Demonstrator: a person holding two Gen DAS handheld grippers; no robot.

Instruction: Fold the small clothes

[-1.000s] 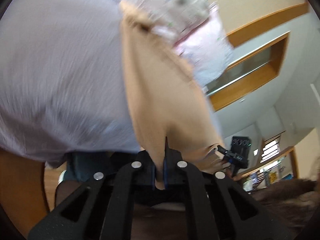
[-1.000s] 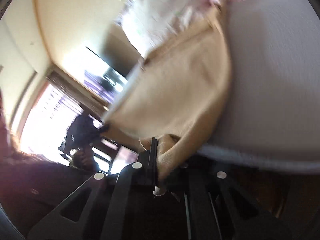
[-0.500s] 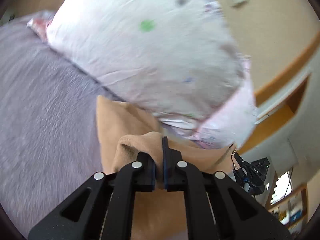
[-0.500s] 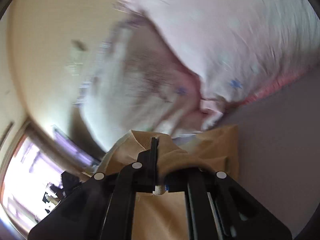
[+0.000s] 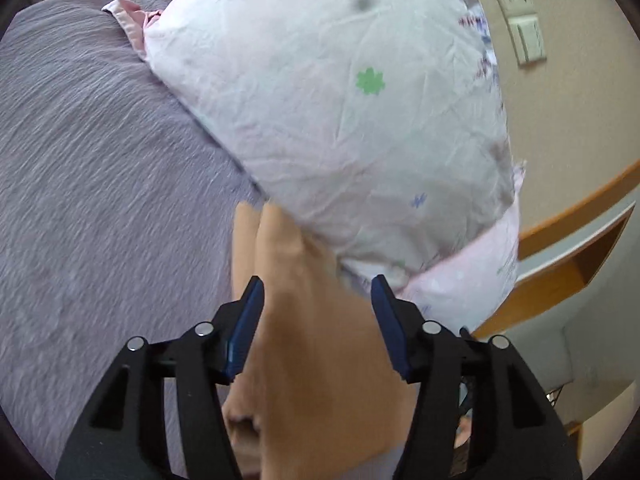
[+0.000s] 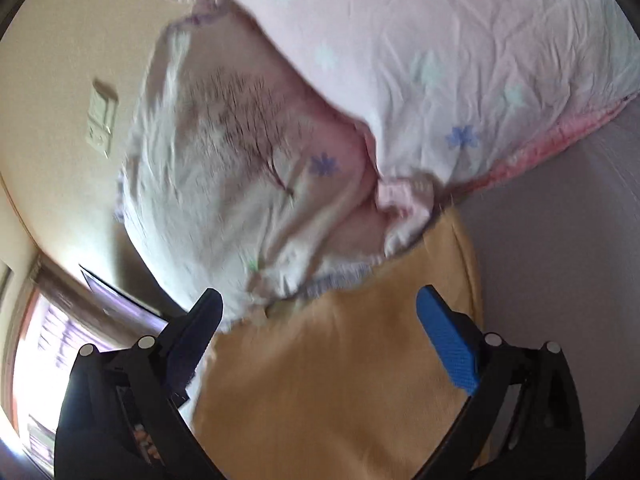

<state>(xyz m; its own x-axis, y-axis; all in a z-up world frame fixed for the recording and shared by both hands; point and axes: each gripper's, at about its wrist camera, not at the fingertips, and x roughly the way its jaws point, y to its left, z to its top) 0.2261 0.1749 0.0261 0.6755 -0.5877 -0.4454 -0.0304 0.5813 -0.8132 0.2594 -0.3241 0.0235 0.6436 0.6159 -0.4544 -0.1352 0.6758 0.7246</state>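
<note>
A small tan garment (image 5: 316,344) lies on the lilac bed cover (image 5: 100,184), its far edge against a pillow. My left gripper (image 5: 317,292) is open just above it, jaws wide apart, holding nothing. In the right wrist view the same tan garment (image 6: 344,376) fills the lower middle. My right gripper (image 6: 318,300) is open above it, one finger on each side, empty.
A large white and pink patterned pillow (image 5: 340,112) lies at the head of the bed; it also shows in the right wrist view (image 6: 360,100). A wall with a switch plate (image 5: 524,20) is behind it. Wooden trim (image 5: 576,208) runs at right.
Both grippers were shut on the tan garment and carried it toward the pillow. Now both have opened and the garment lies released on the bed.
</note>
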